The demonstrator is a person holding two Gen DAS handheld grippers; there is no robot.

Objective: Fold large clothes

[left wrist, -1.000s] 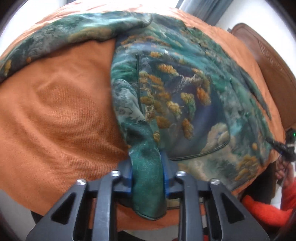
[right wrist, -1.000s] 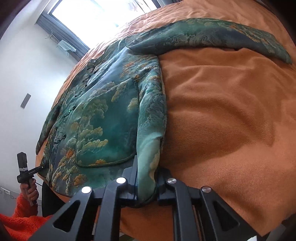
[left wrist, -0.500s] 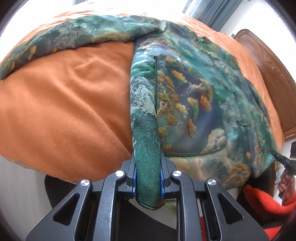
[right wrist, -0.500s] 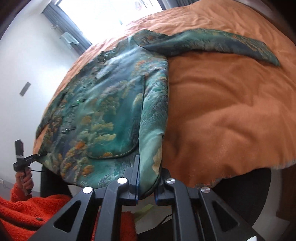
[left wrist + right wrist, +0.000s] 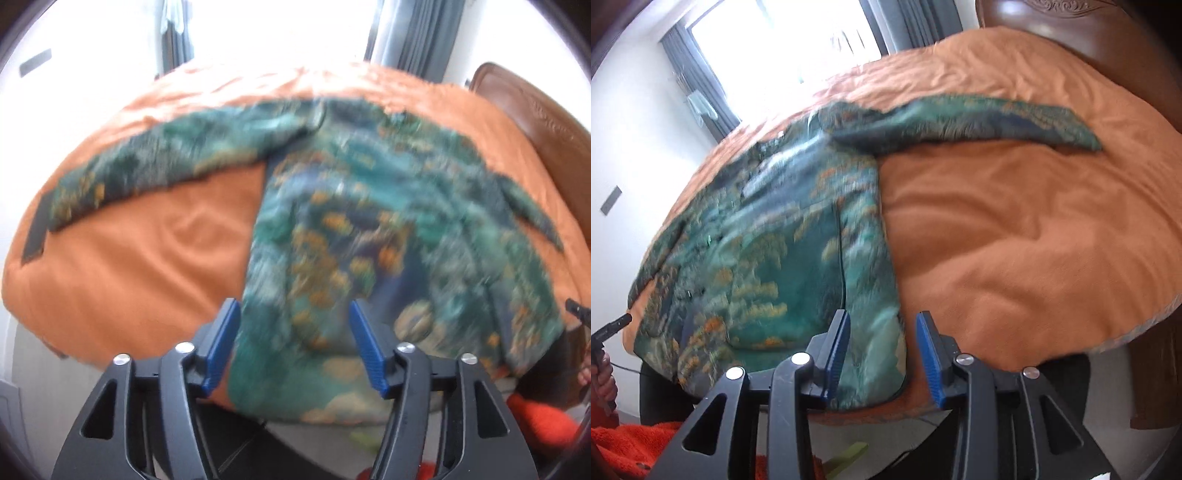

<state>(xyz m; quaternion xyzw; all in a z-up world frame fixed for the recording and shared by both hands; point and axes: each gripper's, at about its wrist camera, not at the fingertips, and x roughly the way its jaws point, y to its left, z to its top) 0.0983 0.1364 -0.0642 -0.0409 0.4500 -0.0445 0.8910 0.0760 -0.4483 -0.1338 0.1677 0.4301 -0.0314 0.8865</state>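
Left wrist, claw (image 5: 295, 343) spread (just opening), jacket (image 5: 369, 229) below

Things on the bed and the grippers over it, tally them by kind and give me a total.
Patterned green jacket: 1
Orange bedspread: 1
Grippers, left gripper and right gripper, jaws just opened, hem loose between them: 2
Total: 4

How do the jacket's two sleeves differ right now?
In the right wrist view, the far sleeve lies spread straight across the orange bedspread, showing whole. The near sleeve lies along the jacket's edge, mostly hidden. Both carry the same green-and-gold print.
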